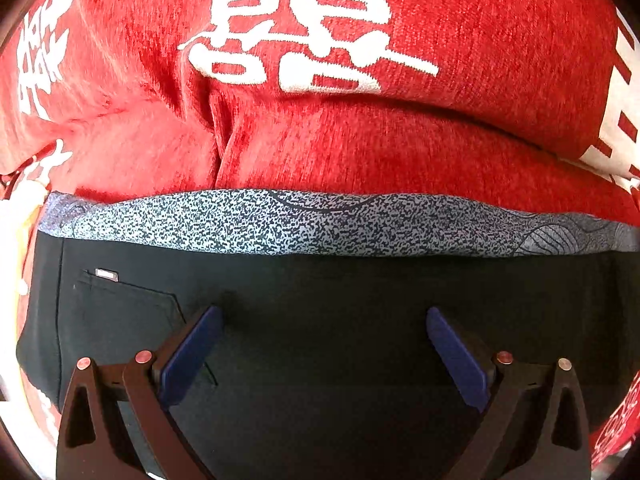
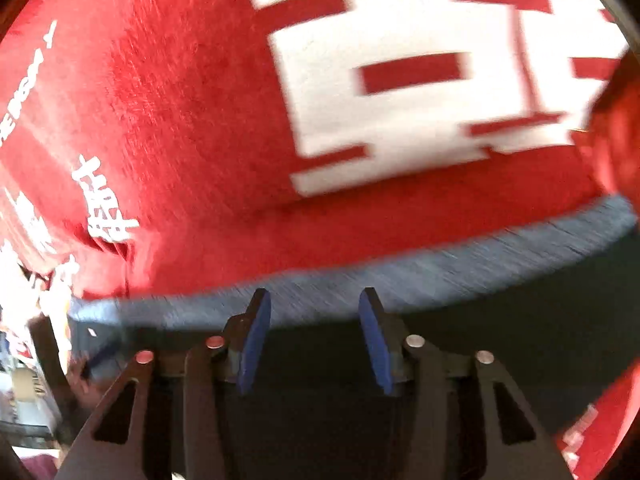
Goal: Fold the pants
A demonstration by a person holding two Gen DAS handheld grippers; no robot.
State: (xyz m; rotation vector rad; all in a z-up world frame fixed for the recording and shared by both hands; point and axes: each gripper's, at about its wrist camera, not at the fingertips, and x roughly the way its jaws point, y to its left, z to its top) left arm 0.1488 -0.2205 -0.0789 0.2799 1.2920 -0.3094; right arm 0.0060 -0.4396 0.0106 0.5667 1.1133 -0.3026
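We see the black pants [image 1: 320,300] lying flat on a red blanket [image 1: 400,140] with white characters. Their speckled grey waistband [image 1: 280,224] forms the far edge, and red cloth stretches wide beyond it. Our left gripper [image 1: 324,320] hovers over the dark fabric, fingers spread wide, holding nothing. Our right gripper [image 2: 314,300] reaches the waistband [image 2: 440,276], fingers parted on either side of a stretch of it, the view blurred.

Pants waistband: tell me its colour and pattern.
The waistband is grey-blue, speckled with dark flecks and thin curved lines; sharpest in the left wrist view.
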